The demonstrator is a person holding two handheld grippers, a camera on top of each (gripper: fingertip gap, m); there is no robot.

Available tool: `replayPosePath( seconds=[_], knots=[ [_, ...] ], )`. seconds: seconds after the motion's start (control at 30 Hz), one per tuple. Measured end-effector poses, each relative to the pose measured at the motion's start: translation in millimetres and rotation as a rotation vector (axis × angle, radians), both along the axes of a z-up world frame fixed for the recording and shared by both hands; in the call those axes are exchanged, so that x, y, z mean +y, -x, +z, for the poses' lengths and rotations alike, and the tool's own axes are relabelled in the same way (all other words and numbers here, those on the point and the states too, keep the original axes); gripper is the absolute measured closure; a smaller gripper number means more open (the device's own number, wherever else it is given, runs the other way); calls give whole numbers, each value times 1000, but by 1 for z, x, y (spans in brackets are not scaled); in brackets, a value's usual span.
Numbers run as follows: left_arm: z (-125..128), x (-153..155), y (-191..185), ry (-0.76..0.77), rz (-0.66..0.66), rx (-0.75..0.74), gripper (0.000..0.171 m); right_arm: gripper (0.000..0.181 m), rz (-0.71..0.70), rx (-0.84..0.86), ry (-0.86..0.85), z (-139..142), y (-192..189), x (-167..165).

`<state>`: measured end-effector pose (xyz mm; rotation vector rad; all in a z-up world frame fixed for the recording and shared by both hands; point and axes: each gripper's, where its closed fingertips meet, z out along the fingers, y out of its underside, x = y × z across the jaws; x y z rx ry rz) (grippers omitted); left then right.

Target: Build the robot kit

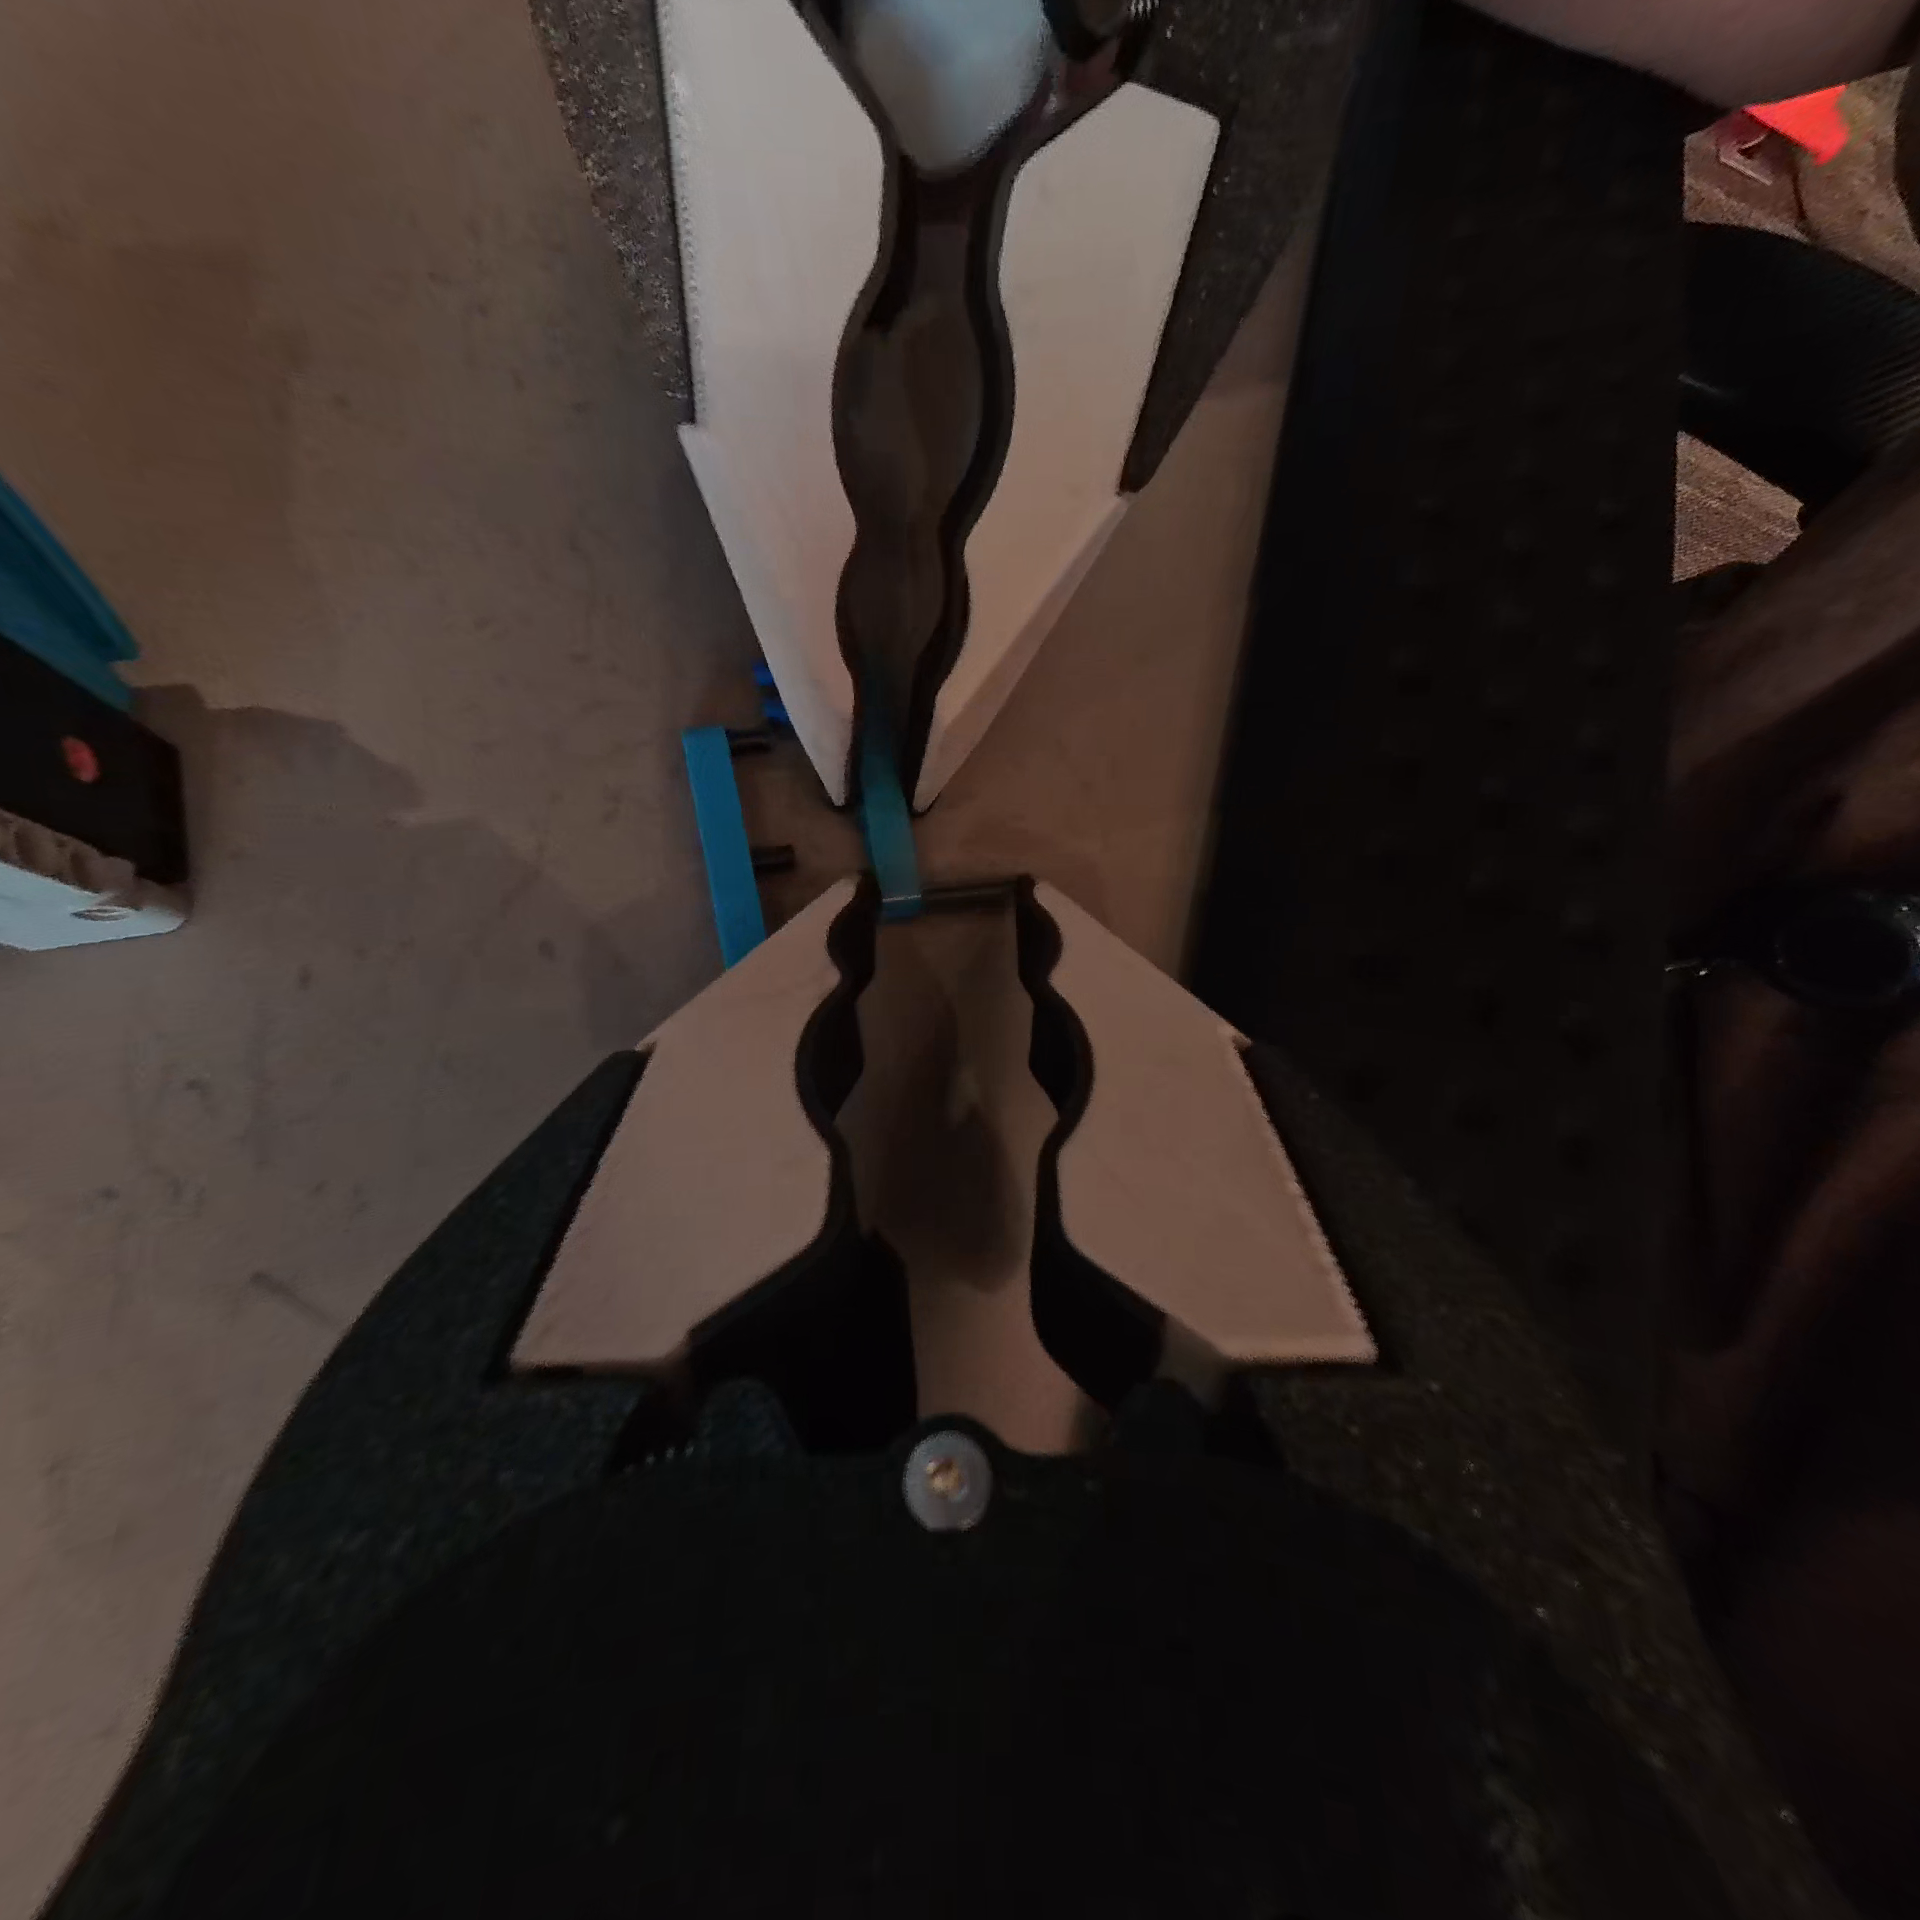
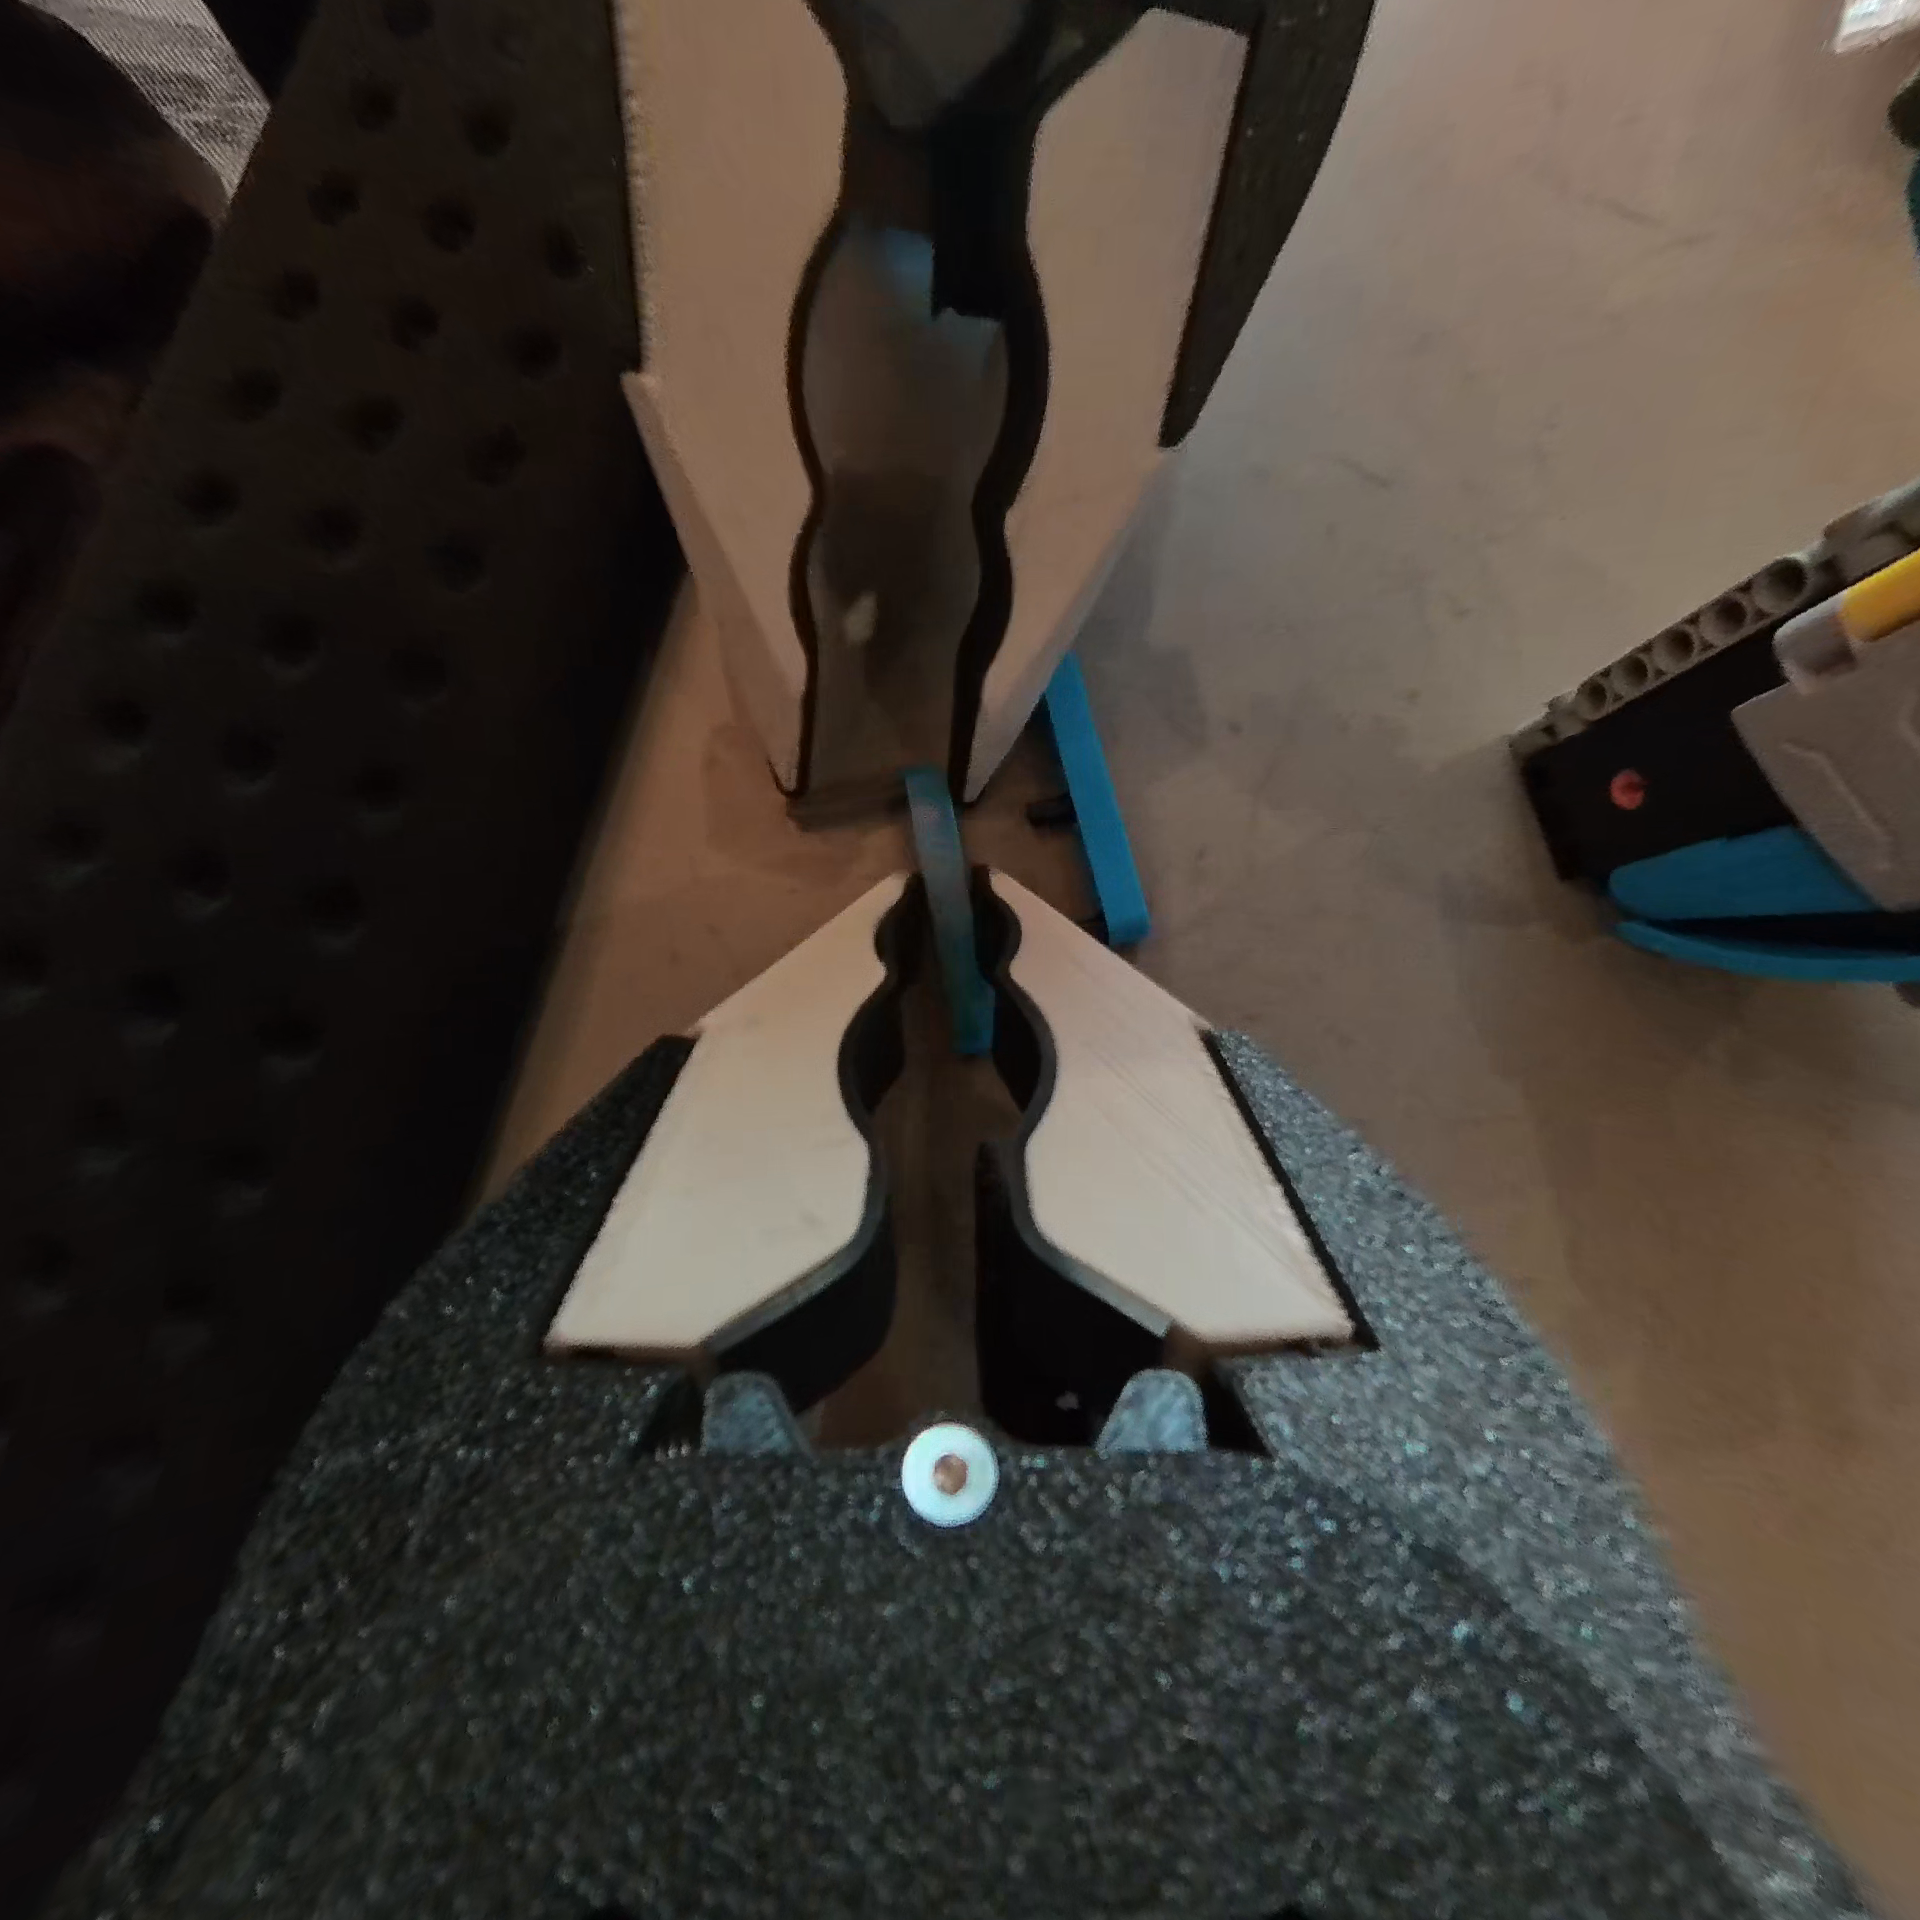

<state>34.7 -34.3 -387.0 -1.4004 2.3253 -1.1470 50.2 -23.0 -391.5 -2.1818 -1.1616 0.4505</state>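
Left wrist view: The left gripper [image 1: 940, 888] reaches up from the bottom of the picture, low over the beige desk [image 1: 312, 416]. Its fingers stand apart. The end of a blue beam [image 1: 891, 842] and a short black pin [image 1: 971, 896] lie between its tips. Whether the tips press on them cannot be told. The right gripper [image 1: 881, 800] comes down from the top, tip to tip with the left one. It is closed narrowly on the far part of the same beam. Just left of the two lies a second blue beam [image 1: 722, 842] with black pins along its side, flat on the desk. A black perforated panel [image 1: 1455, 623] borders the desk on the right. At the left edge sits a block assembly [image 1: 73, 769] of black, teal and white parts.

Right wrist view: The right gripper [image 2: 948, 883] pinches the blue beam [image 2: 951, 935], which stands on edge between its pads. The beam's far end meets the tips of the left gripper [image 2: 881, 790], whose fingers are parted. The second blue beam [image 2: 1091, 810] lies just to the right. The block assembly [image 2: 1714, 790] sits well apart, towards the right edge. The perforated panel [image 2: 312, 520] runs along the desk's left side.
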Motion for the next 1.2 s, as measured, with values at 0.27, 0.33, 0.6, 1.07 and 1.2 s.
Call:
replayPosePath(
  seconds=[0.27,0.33,0.6,1.07,1.2],
  knots=[
    [1,3,0,-9,9,-8,145,172,-24,29,29,0,0,2],
    [7,7,-2,-11,33,-41,140,171,-22,20,14,0,-1,2],
    [10,26,-6,-5,111,-59,116,132,-45,71,-95,19,-18,13],
    [0,19,-12,-45,93,-23,124,153,34,42,-42,1,-12,8],
    [0,16,-12,-43,92,-11,127,156,34,32,-45,1,-12,7]
  ],
)
